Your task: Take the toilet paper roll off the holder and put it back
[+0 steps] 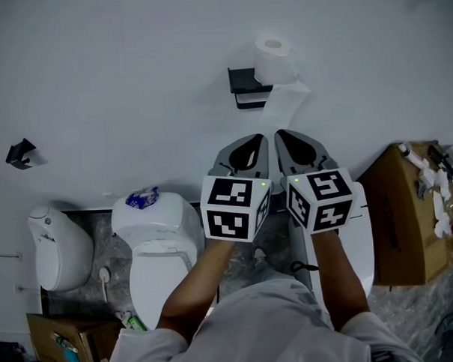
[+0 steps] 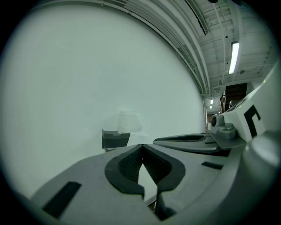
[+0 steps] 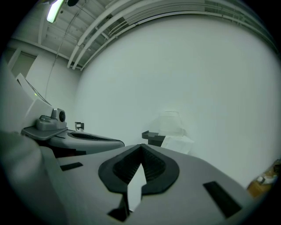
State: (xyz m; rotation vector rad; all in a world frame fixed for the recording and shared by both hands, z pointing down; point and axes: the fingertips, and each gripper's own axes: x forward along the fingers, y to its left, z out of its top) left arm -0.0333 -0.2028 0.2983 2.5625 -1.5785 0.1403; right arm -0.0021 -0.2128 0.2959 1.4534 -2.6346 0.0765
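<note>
Roll point(image 1: 274, 59) on holder point(image 1: 242, 81); left hand-held gripper point(image 1: 261, 141), right hand-held gripper point(image 1: 282, 139) closed, empty.

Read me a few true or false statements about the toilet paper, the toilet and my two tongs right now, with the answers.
1. The toilet paper roll sits on the black holder on the wall. True.
2. The right tongs are clamped on the roll. False: they are shut on nothing, short of the roll.
3. A loose sheet hangs down from the roll. True.
4. The left tongs are wide open. False: their tips meet, with nothing between them.
5. A blue thing lies on top of the toilet tank. True.
</note>
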